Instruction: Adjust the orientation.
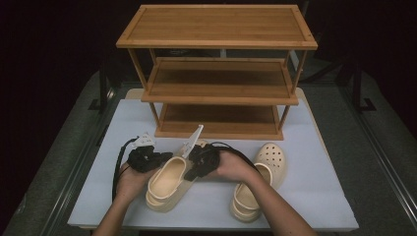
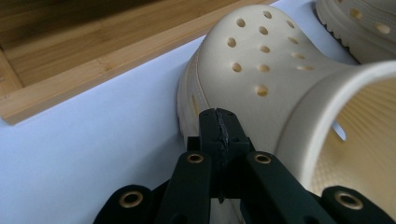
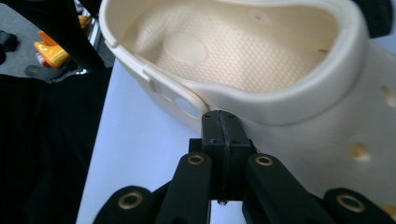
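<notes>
Jaws together on both: left gripper [image 1: 156, 158] and right gripper [image 1: 193, 169] flank the near-left cream perforated foam clog [image 1: 169, 183], its long axis running near-left to far-right.

We see a white table [image 1: 305, 196] bearing a wooden shelf rack [image 1: 219, 73] beyond our tools, one cream clog [image 1: 167, 184] between them, another clog [image 1: 263, 172] right of them.

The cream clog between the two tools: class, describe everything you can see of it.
The cream foam-like perforated clog stands upright on its sole on the white table, toe towards the three-tier wooden shelf rack. Round holes dot its toe cap; its footbed is finely textured and a heel strap is riveted at the side. The shut left tool and shut right tool press its opposite sides. A matching clog lies alongside.
</notes>
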Action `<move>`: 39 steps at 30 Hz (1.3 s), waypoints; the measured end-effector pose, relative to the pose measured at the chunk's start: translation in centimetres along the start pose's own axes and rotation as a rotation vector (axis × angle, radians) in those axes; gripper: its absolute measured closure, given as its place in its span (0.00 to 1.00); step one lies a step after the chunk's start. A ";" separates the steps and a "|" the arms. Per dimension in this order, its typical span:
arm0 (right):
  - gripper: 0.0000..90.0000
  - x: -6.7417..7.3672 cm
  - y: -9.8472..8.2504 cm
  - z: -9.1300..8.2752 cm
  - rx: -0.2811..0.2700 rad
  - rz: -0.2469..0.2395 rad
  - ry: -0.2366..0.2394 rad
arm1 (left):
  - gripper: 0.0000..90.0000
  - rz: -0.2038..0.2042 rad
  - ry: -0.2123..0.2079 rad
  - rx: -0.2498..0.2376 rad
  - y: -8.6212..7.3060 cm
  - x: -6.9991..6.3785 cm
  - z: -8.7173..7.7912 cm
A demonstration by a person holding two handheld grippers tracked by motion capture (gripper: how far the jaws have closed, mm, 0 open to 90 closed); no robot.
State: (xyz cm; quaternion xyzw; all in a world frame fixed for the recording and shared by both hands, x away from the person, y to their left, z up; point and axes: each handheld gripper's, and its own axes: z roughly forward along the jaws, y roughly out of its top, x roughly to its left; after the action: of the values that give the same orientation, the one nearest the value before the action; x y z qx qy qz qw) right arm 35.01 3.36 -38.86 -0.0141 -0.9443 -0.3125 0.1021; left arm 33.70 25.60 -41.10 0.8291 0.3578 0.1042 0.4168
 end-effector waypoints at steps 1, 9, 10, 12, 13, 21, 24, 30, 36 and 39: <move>1.00 0.0 -0.1 0.0 -0.002 0.005 0.013 | 1.00 -0.005 -0.003 -0.004 0.0 0.1 0.0; 0.95 0.3 -0.9 -0.5 -0.028 0.019 -0.001 | 0.95 0.000 0.002 -0.018 0.0 0.2 -0.8; 0.95 0.3 -0.9 -0.5 -0.028 0.019 -0.001 | 0.94 0.000 0.002 -0.018 0.0 0.2 -0.8; 0.91 0.3 -1.3 -1.3 -0.048 0.030 -0.029 | 0.91 -0.007 0.005 -0.024 -0.1 0.4 -1.2; 0.87 0.3 -1.6 -1.7 -0.063 0.044 -0.046 | 0.89 -0.014 0.003 -0.034 -0.1 0.6 -1.7; 0.66 0.0 -3.0 -4.7 -0.138 0.132 -0.204 | 0.67 0.015 0.006 -0.028 -0.3 0.5 -3.4; 0.59 0.1 -3.8 -6.0 -0.179 0.162 -0.256 | 0.59 0.021 0.003 -0.036 -0.4 0.4 -4.1; 0.46 0.4 -5.9 -8.3 -0.236 0.249 -0.352 | 0.50 0.052 -0.032 -0.040 -0.3 0.1 -4.9; 0.40 0.7 -8.7 -10.4 -0.286 0.329 -0.428 | 0.48 0.081 -0.066 -0.007 -0.2 -0.6 -3.8; 0.39 0.9 -10.1 -11.3 -0.301 0.368 -0.463 | 0.53 0.095 -0.068 0.003 -0.1 -0.9 -3.2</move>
State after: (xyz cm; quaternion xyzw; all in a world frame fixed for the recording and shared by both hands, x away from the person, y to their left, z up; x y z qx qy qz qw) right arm 35.25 -11.49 -35.77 -0.2700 -0.8674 -0.4131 -0.0636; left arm 31.48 26.99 -39.03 0.8490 0.3037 0.0949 0.4219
